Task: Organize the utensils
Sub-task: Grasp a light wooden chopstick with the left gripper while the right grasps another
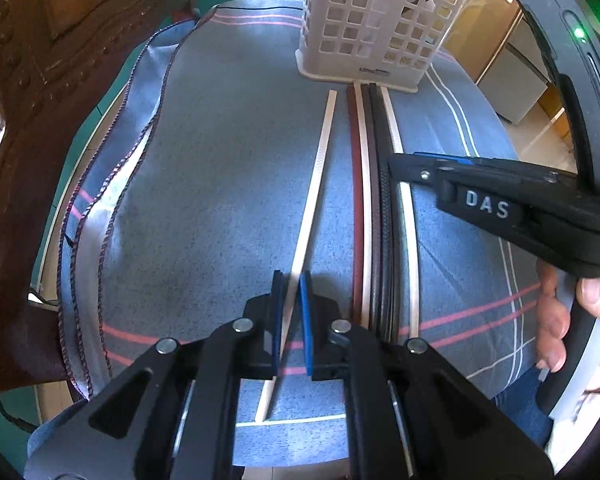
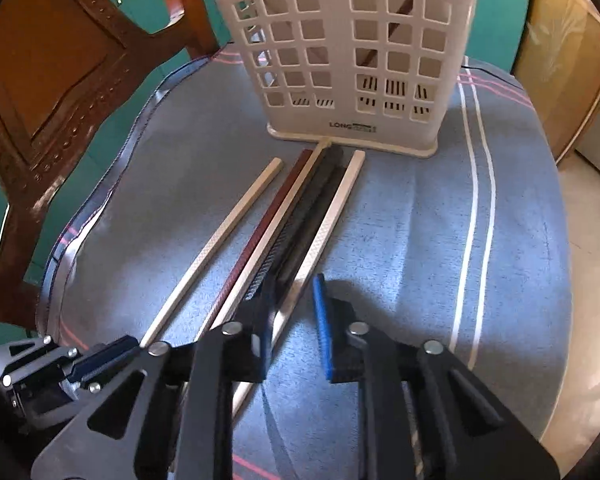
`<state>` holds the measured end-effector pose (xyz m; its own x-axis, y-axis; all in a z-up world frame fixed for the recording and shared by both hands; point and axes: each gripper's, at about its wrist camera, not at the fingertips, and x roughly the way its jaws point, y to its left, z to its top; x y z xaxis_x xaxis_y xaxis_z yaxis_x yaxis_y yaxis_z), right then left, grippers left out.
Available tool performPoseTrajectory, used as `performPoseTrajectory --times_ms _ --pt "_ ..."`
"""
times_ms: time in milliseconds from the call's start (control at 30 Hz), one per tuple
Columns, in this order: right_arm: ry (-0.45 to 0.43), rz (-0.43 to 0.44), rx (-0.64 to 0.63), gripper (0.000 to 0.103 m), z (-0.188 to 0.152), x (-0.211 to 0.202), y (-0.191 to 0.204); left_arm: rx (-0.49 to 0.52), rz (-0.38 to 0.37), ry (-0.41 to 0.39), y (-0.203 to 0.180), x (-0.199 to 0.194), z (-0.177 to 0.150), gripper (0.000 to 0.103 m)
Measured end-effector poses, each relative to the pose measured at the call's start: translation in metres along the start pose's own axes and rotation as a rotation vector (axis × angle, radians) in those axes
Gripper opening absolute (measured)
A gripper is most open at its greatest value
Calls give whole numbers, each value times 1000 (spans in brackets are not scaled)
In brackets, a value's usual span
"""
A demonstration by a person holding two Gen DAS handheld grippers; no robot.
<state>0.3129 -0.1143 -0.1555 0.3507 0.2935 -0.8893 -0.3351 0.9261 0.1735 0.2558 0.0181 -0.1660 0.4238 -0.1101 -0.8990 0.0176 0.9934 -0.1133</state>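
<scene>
A white lattice utensil basket (image 1: 380, 24) (image 2: 352, 52) stands at the far side of the cloth, with a brown stick (image 2: 404, 8) inside it. One cream chopstick (image 1: 320, 172) (image 2: 228, 224) lies apart on the left. My left gripper (image 1: 292, 280) (image 2: 134, 342) is shut on its near end. To its right lies a tight row of red-brown (image 2: 272, 212), cream, black (image 2: 312, 208) and cream (image 2: 332, 216) chopsticks. My right gripper (image 2: 294, 284) (image 1: 392, 164) hovers open over that row's near part. The outer cream chopstick runs beside its left pad, and the blue right pad (image 2: 324, 320) stands clear of it.
A blue-grey striped cloth (image 1: 220, 160) covers the round table. A carved wooden chair (image 1: 40, 80) (image 2: 60, 60) stands close on the left. A person's hand (image 1: 560, 320) holds the right gripper's handle. Cabinets and floor lie beyond the table's right edge.
</scene>
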Motion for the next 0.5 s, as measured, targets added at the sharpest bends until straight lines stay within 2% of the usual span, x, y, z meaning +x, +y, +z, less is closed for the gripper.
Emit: performPoseTrajectory --times_ms 200,333,400,500 --pt "20 -32 9 12 -4 -9 -13 6 5 -7 -1 3 -1 12" --pt "18 -120 -60 13 4 -6 0 14 15 -10 -6 2 -3 15" --pt "16 -101 -49 12 6 -9 -4 16 14 -10 -6 2 -3 15" --pt "13 -30 19 7 -6 -23 -28 16 3 -8 -6 1 -5 15"
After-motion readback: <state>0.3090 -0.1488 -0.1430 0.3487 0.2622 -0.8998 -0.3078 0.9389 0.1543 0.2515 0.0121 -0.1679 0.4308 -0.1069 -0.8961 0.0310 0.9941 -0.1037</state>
